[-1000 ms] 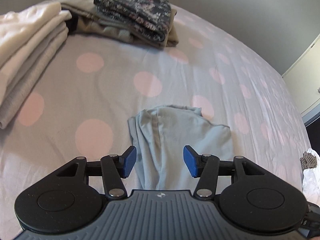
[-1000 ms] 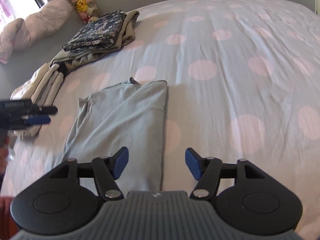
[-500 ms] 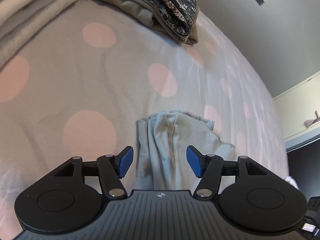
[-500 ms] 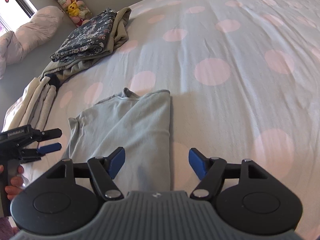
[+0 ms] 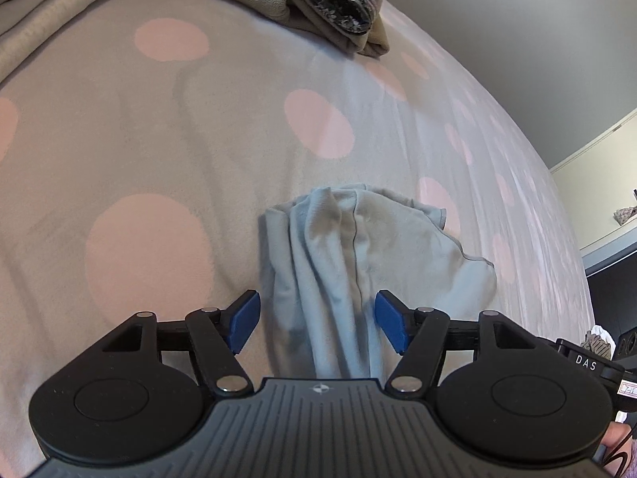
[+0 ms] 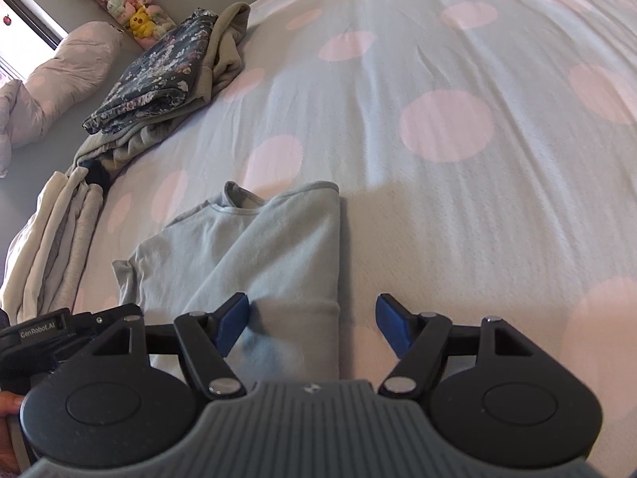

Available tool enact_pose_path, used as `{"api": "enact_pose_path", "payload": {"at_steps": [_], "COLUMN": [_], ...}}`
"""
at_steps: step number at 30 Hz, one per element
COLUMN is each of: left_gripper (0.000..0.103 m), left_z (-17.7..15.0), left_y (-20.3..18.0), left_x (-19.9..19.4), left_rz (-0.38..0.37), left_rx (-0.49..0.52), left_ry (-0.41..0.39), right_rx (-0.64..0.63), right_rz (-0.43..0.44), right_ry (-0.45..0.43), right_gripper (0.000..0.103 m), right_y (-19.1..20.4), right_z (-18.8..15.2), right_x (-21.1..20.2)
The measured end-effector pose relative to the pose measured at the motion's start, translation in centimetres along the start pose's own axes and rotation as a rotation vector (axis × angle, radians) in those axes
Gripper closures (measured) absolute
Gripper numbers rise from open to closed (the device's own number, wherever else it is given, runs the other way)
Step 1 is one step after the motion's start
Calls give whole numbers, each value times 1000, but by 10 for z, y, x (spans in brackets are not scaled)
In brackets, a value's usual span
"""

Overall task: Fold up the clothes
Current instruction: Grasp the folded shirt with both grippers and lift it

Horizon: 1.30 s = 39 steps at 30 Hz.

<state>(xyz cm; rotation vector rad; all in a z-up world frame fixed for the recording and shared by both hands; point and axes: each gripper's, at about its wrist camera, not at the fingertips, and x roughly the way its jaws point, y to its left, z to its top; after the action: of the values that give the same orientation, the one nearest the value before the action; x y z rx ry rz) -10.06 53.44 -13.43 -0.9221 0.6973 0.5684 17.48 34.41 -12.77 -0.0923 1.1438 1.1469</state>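
Both grippers have dropped low over the near end of the pale blue top [image 6: 254, 263] since a second ago; each camera now sits much closer to the cloth.

Left gripper [image 5: 316, 324]: jaws spread wide, nothing held. The bunched left edge of the top runs straight ahead between its fingers [image 5: 245, 318], gathered into long ridges. Cloth seems to pass under the gripper body, though contact cannot be read from this angle.

Right gripper [image 6: 312, 326]: also open and empty. The folded right edge of the top lies ahead between its fingers, nearer the left one; bare bed [image 6: 458, 215] under the right one.

The top lies flat on the bed, already folded lengthwise, neckline at the far end from both grippers. Stack [image 6: 159, 79] of finished clothes far ahead-left of the right gripper, well apart from the top. Cream pile [image 6: 51, 239] to its left.

Reading: the descent puts both grippers at the hem corners. Likely next step is to pinch both corners and carry the hem toward the neckline. Left side is rumpled; it may fold unevenly unless smoothed.
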Motion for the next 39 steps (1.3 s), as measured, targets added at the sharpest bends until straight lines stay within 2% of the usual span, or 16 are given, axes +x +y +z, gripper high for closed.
{"api": "enact_pose_path", "payload": {"at_steps": [2,3,4,6,11,12,15,19,28,39], "left_gripper": [44,50,52,63,77,81,86,89,90,91], "left_z": [1,1,2,2,1,1,-1,-2,-3,4], "left_y": [-2,-3,-4,-5,-3,-3,-8,-12,-19,-16], "left_x": [3,4,5,7,9,9,8,4,-30,-127], "left_rz": [-9,-11,-13,-17,-32,-35,-30,-30,-80,-113], "left_rx": [15,23,32,43,34,32,64,90,96,100], "left_ry": [-15,-22,-26,-30,-35,-37,-53,-79,-174,-429], "right_rx": [-8,-13,-14,-15,-25,-28,-33,-57,-219,-364], "right_rz": [5,7,7,5,18,17,20,1,-18,35], "right_ry": [-9,-14,-18,-24,-31,-33,-46,-78,-188,-345], "right_gripper": [30,31,36,45,61,67,79,83,89,92], "right_y": [2,2,3,3,6,7,9,19,69,149], "right_z": [2,2,3,4,4,3,0,-2,-3,-4], "right_x": [4,6,7,10,15,14,12,2,-48,-98]}}
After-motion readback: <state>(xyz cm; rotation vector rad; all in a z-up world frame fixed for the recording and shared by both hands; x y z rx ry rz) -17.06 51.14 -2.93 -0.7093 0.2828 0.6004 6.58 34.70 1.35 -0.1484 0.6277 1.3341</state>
